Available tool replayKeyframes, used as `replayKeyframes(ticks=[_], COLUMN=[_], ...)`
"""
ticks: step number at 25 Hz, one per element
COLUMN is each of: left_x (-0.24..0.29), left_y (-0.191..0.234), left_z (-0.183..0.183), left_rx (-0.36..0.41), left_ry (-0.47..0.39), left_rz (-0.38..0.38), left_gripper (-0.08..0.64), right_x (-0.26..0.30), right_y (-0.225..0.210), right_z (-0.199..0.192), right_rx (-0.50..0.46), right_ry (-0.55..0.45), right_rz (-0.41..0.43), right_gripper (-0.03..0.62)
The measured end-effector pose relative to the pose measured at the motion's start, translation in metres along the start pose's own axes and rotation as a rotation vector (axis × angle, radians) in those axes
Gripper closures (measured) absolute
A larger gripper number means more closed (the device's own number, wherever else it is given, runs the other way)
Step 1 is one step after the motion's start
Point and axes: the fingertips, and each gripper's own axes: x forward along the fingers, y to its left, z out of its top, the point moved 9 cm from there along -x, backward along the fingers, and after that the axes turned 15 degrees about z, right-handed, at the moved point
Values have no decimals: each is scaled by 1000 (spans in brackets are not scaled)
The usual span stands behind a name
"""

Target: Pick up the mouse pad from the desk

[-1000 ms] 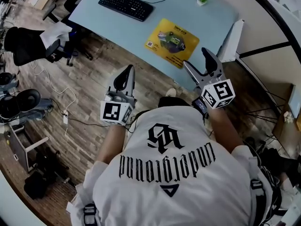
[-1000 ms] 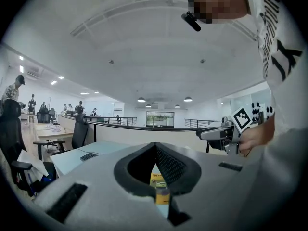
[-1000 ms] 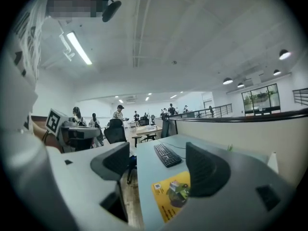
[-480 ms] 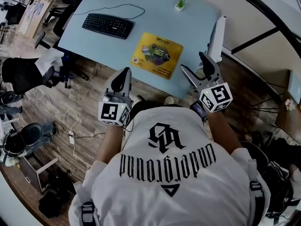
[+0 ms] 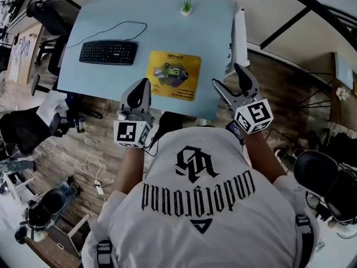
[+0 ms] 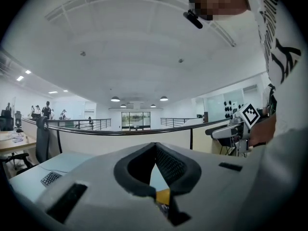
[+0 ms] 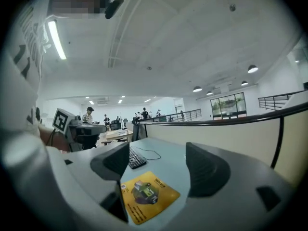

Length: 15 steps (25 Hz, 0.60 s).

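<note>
Yellow mouse pad (image 5: 173,75) with printed picture, seemingly flat, near desk's (image 5: 111,27) front edge.

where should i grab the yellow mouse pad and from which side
Probably its near edge, from the person's side, with the open right tongs. The mouse pad lies flat and thin on the desk, that edge close to the desk's front, so a jaw could slip under there.

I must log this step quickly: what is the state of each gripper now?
Left gripper: closed, holding nothing.
Right gripper: open, holding nothing.
</note>
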Motion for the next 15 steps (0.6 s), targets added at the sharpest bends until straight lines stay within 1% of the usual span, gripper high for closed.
replayKeyframes(ticks=[3, 7, 11, 15], left_x=[21, 48, 71, 92], left_y=[7, 22, 40, 60], left_z=[-1, -3, -12, -22], left_rx=[4, 7, -12, -33], left_ry=[4, 14, 34, 58], left_rz=[-64, -148, -230, -295], left_gripper=[552, 552, 552, 552], right_x=[5, 20, 36, 61], right_y=[2, 2, 10, 18], right_z=[-2, -9, -18, -27], right_rx=[9, 13, 25, 43], right_ry=[-2, 24, 57, 86], right_rz=[-56, -128, -198, -257], right_gripper=[224, 224, 224, 224])
